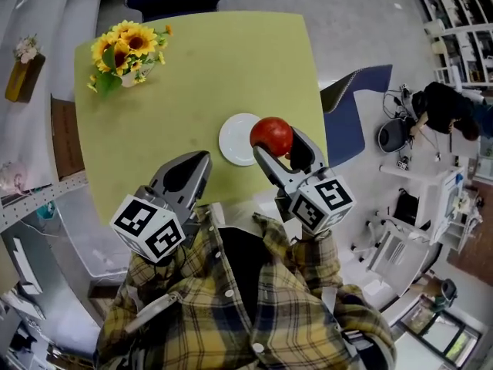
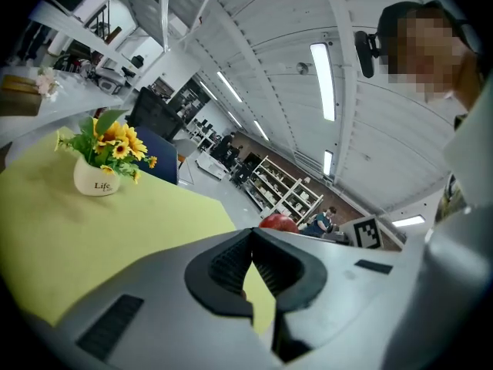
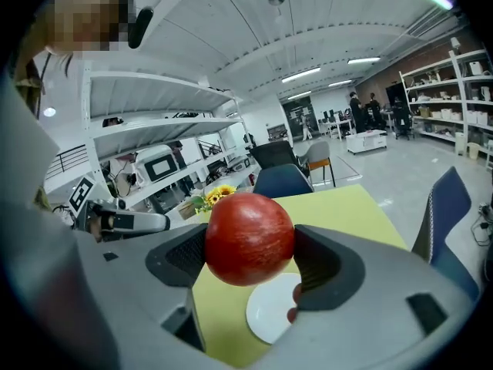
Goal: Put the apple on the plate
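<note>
Right claw (image 1: 283, 151) clamped on 1 apple (image 3: 249, 237), held in the air over the 3 o'clock rim of 1 white plate (image 1: 235, 141); plate empty. Left claw (image 2: 251, 241) jaws together, nothing between them. 1 sunflower pot (image 1: 127, 52) at 10 o'clock on the tabletop (image 1: 200, 68).

Table (image 1: 200, 83) layout.
Flower pot (image 1: 127, 60) at 10 o'clock; plate (image 1: 233, 143) at 5 o'clock; apple (image 1: 271, 135) at plate's 3 o'clock rim, in right gripper (image 1: 277, 142).

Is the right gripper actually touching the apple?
Touching. In the right gripper view, both jaws of the right gripper press against the sides of the apple, with no gap.
</note>
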